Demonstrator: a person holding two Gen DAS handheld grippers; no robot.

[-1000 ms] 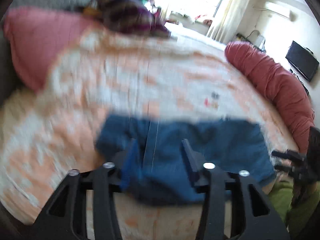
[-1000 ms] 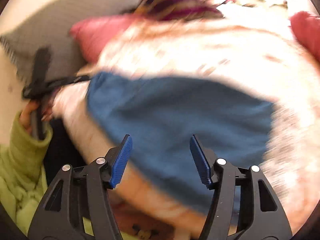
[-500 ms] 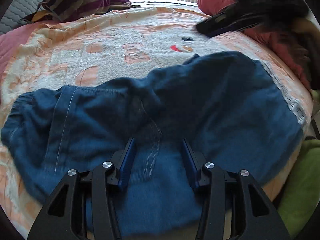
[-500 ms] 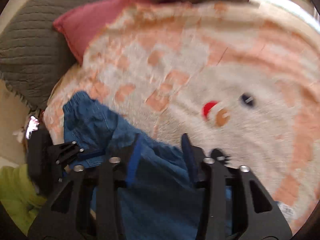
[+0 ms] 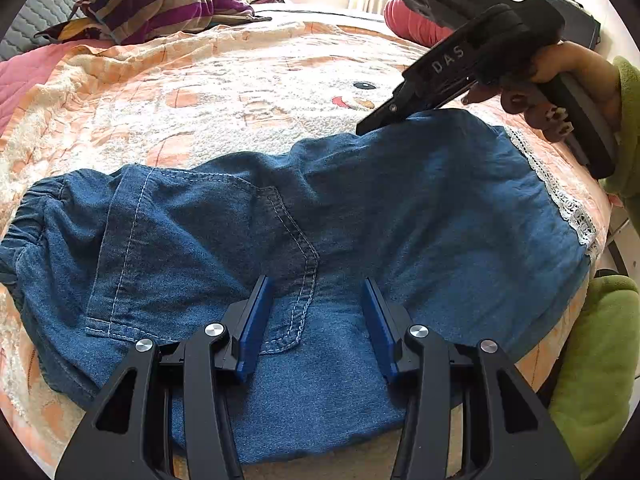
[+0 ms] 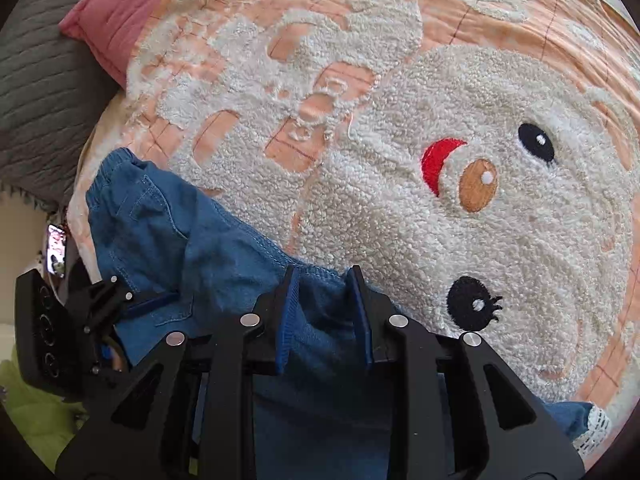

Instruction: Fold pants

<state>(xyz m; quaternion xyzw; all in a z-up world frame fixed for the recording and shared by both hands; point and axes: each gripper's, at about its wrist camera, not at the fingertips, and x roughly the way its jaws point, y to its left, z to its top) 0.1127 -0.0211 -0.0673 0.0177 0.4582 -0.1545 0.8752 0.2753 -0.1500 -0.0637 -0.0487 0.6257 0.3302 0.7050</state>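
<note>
1. Two grippers work one pair of blue denim pants (image 5: pixel 400 216) spread across the near edge of a peach-and-cream fleece blanket (image 5: pixel 248 80) on a bed. Seen from my left wrist camera, the elastic waistband lies at the left and the lace-trimmed hem (image 5: pixel 560 196) at the right.

2. My left gripper (image 5: pixel 318 300) points down at the pants near the crotch seam. Its jaws stand partly apart, blue pads on either side of a stitched seam; the denim lies flat between them, and I cannot see the pads pressing on it.

3. My right gripper (image 6: pixel 324 304) sits at the pants' far edge, the edge next to the blanket's embroidered snowman face (image 6: pixel 480 184). Its jaws have just been closing and now stand narrow, with a raised fold of the denim edge between the blue pads; the cloth bunches where they pinch it.

4. From the left wrist camera, the right gripper's black nose touches that same far edge of the pants, gripped by a hand (image 5: pixel 560 76) in a green sleeve.

5. Beyond the pants, at the head of the bed, lie a purple striped pillow (image 5: pixel 160 4) and a pink pillow (image 6: pixel 120 12) at the blanket's corner.
</note>
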